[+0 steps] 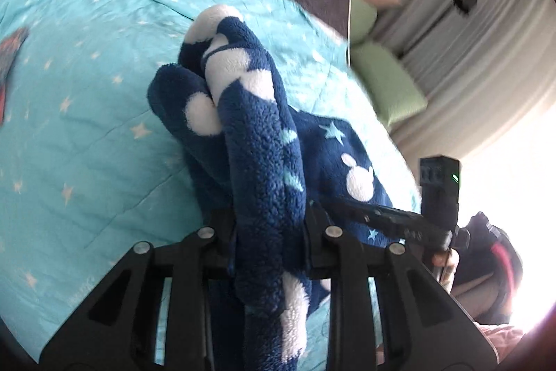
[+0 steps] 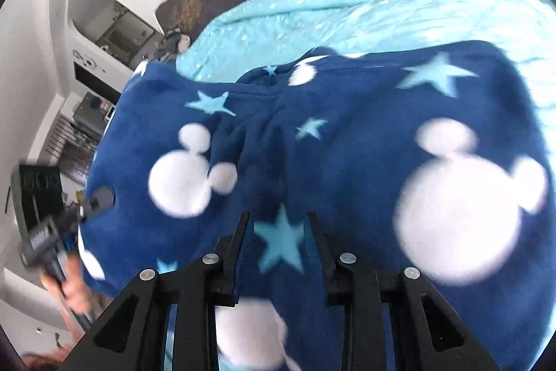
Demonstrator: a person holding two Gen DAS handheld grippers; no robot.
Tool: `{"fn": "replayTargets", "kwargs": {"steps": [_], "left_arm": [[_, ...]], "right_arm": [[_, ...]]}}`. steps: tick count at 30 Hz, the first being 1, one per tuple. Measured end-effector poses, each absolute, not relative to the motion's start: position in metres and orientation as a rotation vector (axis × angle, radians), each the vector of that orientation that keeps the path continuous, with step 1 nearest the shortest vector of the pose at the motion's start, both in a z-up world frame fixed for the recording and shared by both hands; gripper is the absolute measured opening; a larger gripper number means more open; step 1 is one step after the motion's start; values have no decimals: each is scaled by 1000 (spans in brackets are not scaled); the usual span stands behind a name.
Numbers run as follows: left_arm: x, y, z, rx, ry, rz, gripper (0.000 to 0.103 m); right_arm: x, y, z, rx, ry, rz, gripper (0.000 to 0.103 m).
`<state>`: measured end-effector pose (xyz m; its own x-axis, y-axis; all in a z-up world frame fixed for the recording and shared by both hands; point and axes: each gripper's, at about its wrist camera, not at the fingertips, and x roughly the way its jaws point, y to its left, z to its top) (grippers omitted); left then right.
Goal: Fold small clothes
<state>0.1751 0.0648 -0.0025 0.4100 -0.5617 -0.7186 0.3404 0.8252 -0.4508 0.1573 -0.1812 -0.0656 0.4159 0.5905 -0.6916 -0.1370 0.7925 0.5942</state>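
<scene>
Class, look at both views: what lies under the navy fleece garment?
Under the navy fleece garment lies a turquoise star-print quilt. The quilt directly beneath the fleece is covered. Both grippers, left and right, pinch the fleece.

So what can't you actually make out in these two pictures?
- What kind of garment the blue fleece is: bunched up in the left wrist view, blurred and cut off below in the right.
- The left hand-held gripper pads: fleece covers them.
- The red patterned item: cut off at the left edge.
- Shelf contents: too small.
</scene>
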Motion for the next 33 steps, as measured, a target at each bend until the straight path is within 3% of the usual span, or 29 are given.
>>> {"fn": "replayTargets", "kwargs": {"steps": [9,11,15,20,26,28,30,33], "left_arm": [[196,-82,6,-60,1128,-701,27],[192,-111,-1,-43,1114,-780,12],[189,-153,-52,-126,1261,-953,10],[192,-143,-109,-210,1316,-982,10],[164,-127,-92,-152,1141,-1141,10],[149,-123,-87,-112,1105,-1153,10],[136,-116,-78,-106,1078,-1156,11],[116,-95,-53,-131,1019,-1204,18]], "right_arm": [[105,-232,-52,559,921,363,36],[99,-244,-52,587,898,324,38],[90,-273,-60,657,893,227,40],[91,-289,-65,659,923,192,41],[105,-298,-55,641,951,301,49],[117,-293,-43,608,942,342,57],[133,-287,-34,567,940,375,72],[148,-272,-25,509,948,385,73]]}}
